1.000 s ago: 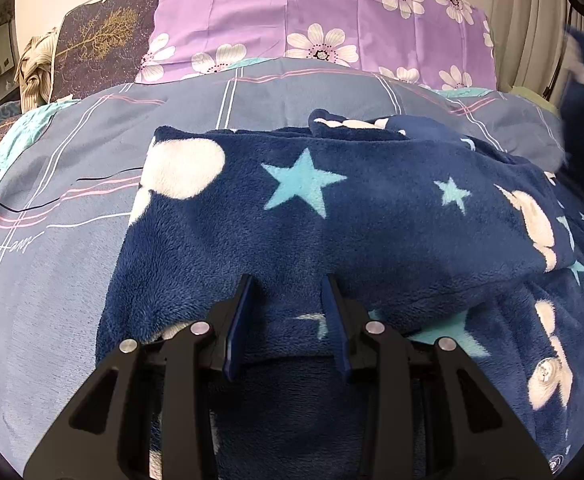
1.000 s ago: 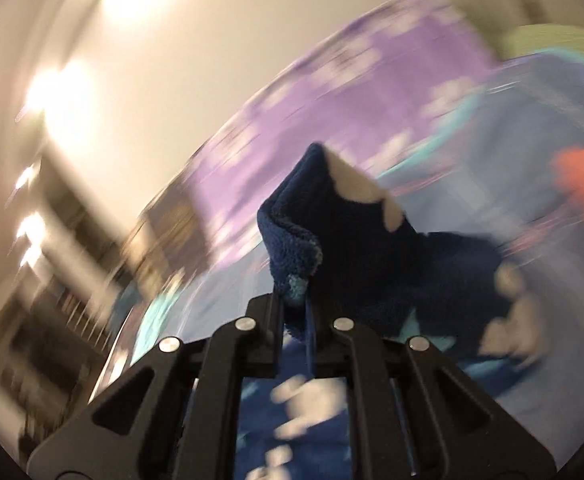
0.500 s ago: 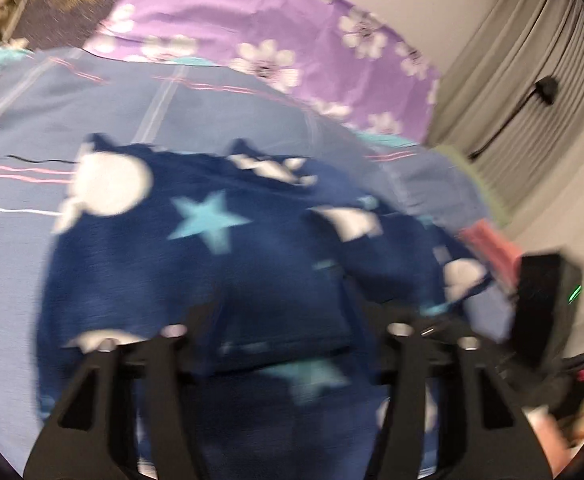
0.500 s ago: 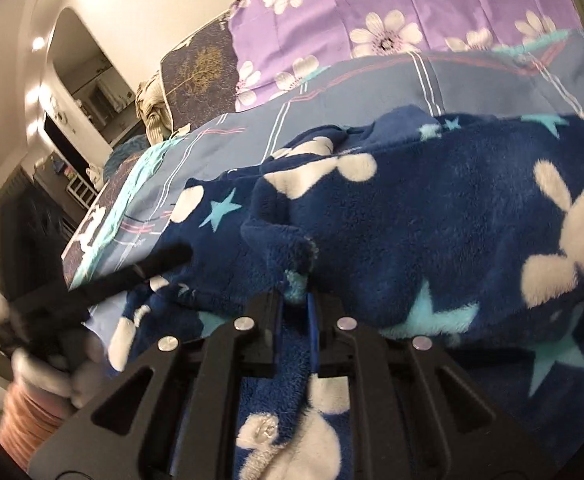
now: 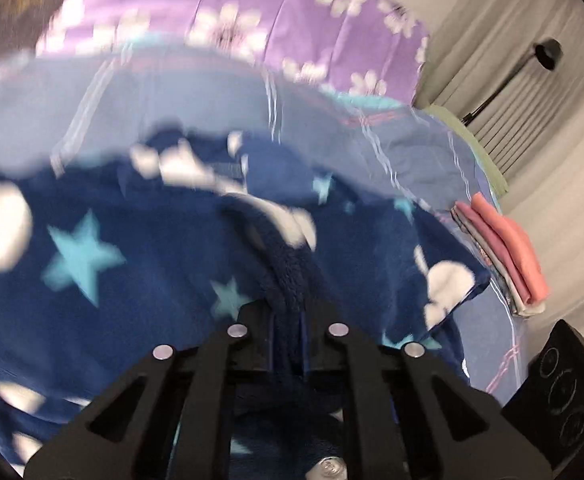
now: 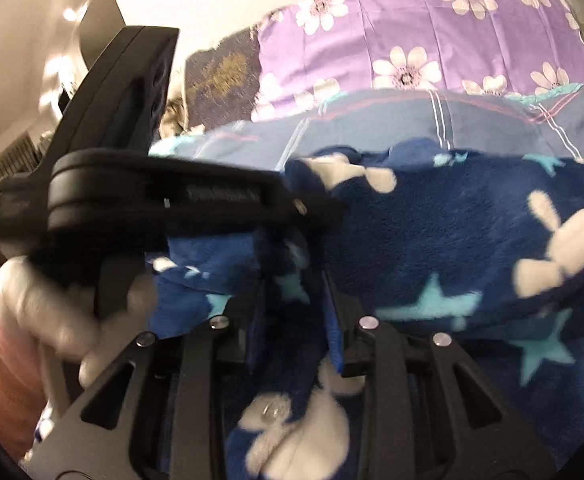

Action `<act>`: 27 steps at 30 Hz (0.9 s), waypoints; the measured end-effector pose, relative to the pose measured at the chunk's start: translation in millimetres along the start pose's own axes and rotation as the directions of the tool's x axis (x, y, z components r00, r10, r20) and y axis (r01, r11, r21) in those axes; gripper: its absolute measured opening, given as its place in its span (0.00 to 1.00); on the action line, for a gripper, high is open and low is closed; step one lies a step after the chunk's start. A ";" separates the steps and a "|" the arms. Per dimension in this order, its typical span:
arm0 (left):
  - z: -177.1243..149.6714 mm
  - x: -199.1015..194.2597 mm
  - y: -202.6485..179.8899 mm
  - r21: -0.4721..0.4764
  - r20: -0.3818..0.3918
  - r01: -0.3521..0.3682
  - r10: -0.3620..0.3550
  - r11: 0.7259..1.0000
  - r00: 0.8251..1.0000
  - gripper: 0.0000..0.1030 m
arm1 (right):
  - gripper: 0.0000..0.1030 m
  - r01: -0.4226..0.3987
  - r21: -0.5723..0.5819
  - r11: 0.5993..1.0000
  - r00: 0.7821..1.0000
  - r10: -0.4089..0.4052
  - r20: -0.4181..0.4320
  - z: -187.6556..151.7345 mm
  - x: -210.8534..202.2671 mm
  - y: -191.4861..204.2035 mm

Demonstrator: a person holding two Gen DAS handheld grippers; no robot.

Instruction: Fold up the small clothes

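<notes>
A navy fleece garment (image 5: pixel 140 248) with teal stars and white bunnies lies spread on a blue bedsheet (image 5: pixel 196 100). My left gripper (image 5: pixel 288 312) is shut on a raised fold of the fleece. In the right wrist view the same garment (image 6: pixel 443 232) fills the middle. My right gripper (image 6: pixel 293 312) has its jaws apart with fleece lying between and under them. The left gripper's body (image 6: pixel 152 200), held by a gloved hand (image 6: pixel 52 320), crosses the right wrist view at the left.
A purple flowered pillow (image 5: pixel 252 20) lies at the head of the bed, also in the right wrist view (image 6: pixel 431 32). A stack of folded pink and grey clothes (image 5: pixel 503 256) sits at the bed's right edge. Curtains (image 5: pixel 531 80) hang at the right.
My left gripper has closed on a fold of the fleece and swung to the right. My right gripper has let go of the fleece and opened. The garment now lies folded over.
</notes>
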State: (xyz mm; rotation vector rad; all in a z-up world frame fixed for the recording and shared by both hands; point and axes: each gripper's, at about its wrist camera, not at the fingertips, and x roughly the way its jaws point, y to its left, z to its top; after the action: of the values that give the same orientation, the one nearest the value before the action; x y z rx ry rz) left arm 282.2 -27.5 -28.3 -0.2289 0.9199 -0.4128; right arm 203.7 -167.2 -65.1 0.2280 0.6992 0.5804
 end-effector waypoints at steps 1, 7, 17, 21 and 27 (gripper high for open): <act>6.6 -14.9 -0.1 0.027 0.034 -0.028 0.027 0.999 0.999 0.09 | 0.26 -0.004 0.008 1.000 1.000 0.004 0.001 1.4 -7.6 -4.5; 20.9 -77.6 26.7 0.133 0.130 -0.239 0.222 0.962 0.966 0.09 | 0.15 0.261 0.289 0.921 0.965 -0.236 -0.118 -20.7 -8.8 -92.4; -4.4 -62.1 105.1 0.035 0.069 -0.466 0.463 0.884 0.884 0.21 | 0.11 0.250 0.313 0.916 0.968 -0.231 -0.097 -25.7 -8.7 -96.5; -5.1 -81.1 90.9 0.026 0.183 -0.466 0.454 0.884 0.872 0.23 | 0.11 0.241 0.319 0.917 0.971 -0.223 -0.091 -26.9 -10.7 -101.2; -32.5 -13.3 87.2 0.095 0.006 -0.377 0.378 0.921 0.926 0.36 | 0.19 0.284 0.196 0.939 0.959 -0.274 -0.077 -9.1 -6.1 -69.2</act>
State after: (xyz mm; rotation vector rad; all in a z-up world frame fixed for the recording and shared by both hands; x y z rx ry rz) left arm 270.3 56.2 -69.6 0.0411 0.9302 -0.0986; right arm 223.4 -227.3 -95.2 0.3010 0.8235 0.2414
